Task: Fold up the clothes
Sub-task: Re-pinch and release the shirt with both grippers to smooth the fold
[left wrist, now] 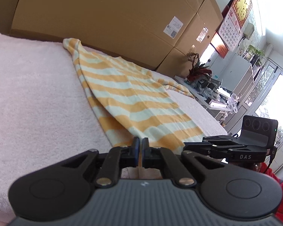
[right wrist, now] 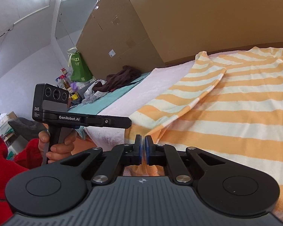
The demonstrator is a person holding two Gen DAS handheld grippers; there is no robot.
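**Grippers at the near hem of a striped garment**

Fingertips of the left gripper [left wrist: 141, 143] stand nearly together, a thin slit between the blue pads; the near edge of the orange-and-white striped shirt [left wrist: 134, 101] meets that slit, and whether cloth is pinched in it cannot be told. The right gripper [right wrist: 143, 141] shows the same narrow gap, its tips at the shirt's near hem where a folded-over panel [right wrist: 188, 86] ends; a grip on the fabric is likely but not settled.

Outward from the fingers, the shirt runs away toward the far side, its long axis roughly in line with both grippers' fingers. It lies on a pale pink towel [left wrist: 32, 86] spread over the work surface. One side panel, with what seems a sleeve, lies doubled over the body, forming a diagonal edge; the remainder lies flat with light wrinkles.

Both grippers sit side by side at the near hem, neither clearly closer to the garment. Each view shows the other tool beside it, the left one held in a hand [right wrist: 55, 143] with a red sleeve. Judged from this, a lengthwise fold would carry the near hem toward the far end.

Cardboard boxes [left wrist: 107, 13] stand behind the far edge; dark clothes [right wrist: 122, 77] lie piled to the far left.
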